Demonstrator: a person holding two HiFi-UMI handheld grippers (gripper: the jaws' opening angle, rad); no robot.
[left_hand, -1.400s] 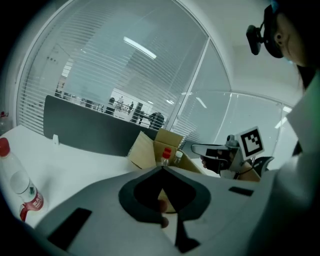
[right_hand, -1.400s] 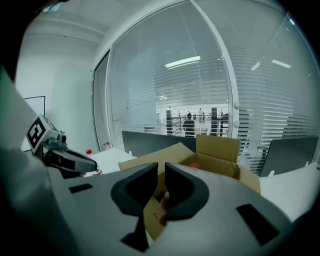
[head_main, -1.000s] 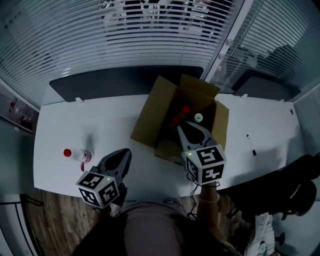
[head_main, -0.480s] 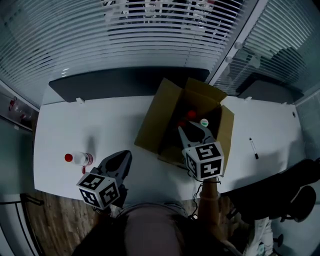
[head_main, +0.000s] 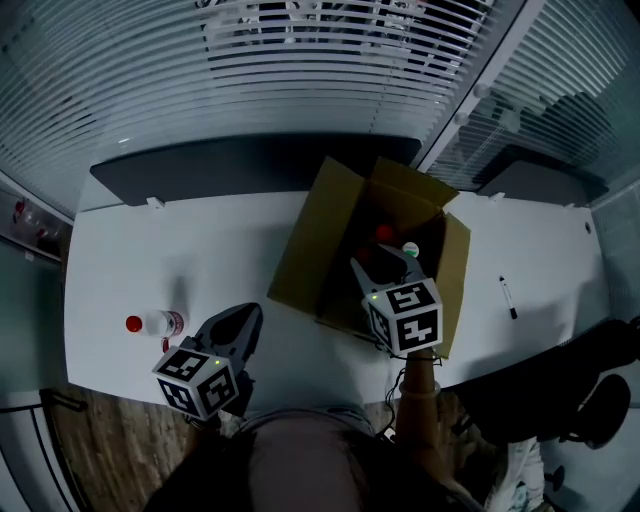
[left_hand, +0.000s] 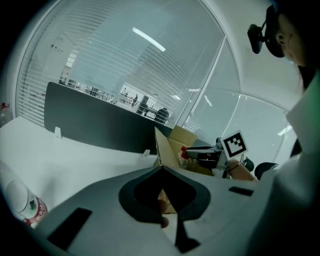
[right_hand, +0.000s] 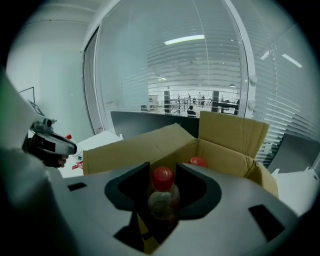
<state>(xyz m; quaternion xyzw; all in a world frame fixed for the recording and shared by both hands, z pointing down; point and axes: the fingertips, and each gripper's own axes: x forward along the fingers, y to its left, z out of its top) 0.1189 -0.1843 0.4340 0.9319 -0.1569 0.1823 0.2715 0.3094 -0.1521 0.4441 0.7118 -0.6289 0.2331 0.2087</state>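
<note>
An open cardboard box (head_main: 325, 225) stands mid-table. My right gripper (head_main: 385, 262) reaches down into it. In the right gripper view the jaws (right_hand: 163, 168) sit against both sides of a clear red-capped bottle (right_hand: 162, 197), shut on it. A second red cap (right_hand: 198, 161) shows behind, and a white-capped bottle (head_main: 410, 248) stands beside it. My left gripper (head_main: 245, 316) hovers at the near table edge, left of the box, shut and empty (left_hand: 162, 170). A red-capped bottle (head_main: 152, 323) lies on the table to its left.
A dark partition (head_main: 220, 165) runs along the table's far edge, with glass walls and blinds behind it. A pen (head_main: 506, 297) lies right of the box. A dark chair (head_main: 590, 360) stands at the right. The person's body fills the bottom of the head view.
The right gripper has gone forward into the box, and its jaws, almost together before, now stand wider with a bottle between them. The left gripper stays shut and has turned slightly.
</note>
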